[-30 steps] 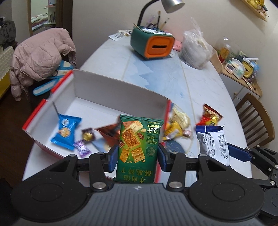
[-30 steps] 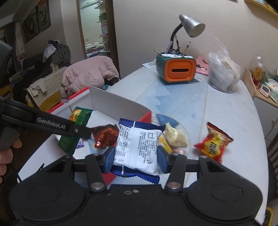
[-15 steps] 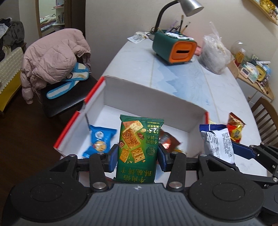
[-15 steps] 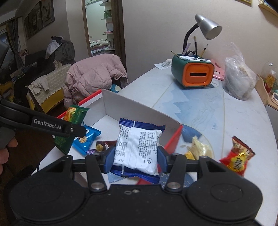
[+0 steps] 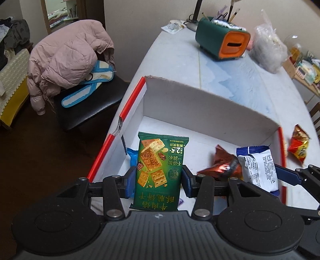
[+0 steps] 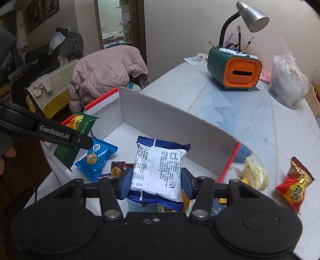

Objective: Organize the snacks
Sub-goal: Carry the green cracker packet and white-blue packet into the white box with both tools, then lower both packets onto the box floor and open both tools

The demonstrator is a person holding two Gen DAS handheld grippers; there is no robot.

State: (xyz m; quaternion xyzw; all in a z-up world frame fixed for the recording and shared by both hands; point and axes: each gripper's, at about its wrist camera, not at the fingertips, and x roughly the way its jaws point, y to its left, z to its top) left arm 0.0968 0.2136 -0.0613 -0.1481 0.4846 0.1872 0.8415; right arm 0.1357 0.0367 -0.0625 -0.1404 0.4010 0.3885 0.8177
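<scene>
My left gripper [image 5: 158, 183] is shut on a green cracker packet [image 5: 160, 170], held upright over the near left part of a white box with red edges [image 5: 210, 104]. The same green packet [image 6: 78, 128] shows at the left of the right wrist view. My right gripper [image 6: 155, 180] is shut on a blue and white snack packet [image 6: 160, 166], held over the box's right half; that packet [image 5: 258, 168] also shows at the right of the left wrist view. Inside the box lie a blue cookie packet [image 6: 96, 158], a brown foil packet [image 5: 222, 164] and small candies [image 6: 117, 171].
A red and yellow snack bag [image 6: 294, 184] and a pale yellow packet [image 6: 254, 176] lie on the table right of the box. A green and orange organiser [image 6: 234, 70], a lamp [image 6: 254, 16] and a clear plastic bag [image 6: 288, 84] stand at the back. A chair with a pink jacket [image 5: 66, 60] is at the left.
Both grippers have moved left and down with their packets, from the box's right edge to over its inside. The loose snacks on the table now lie further right in view.
</scene>
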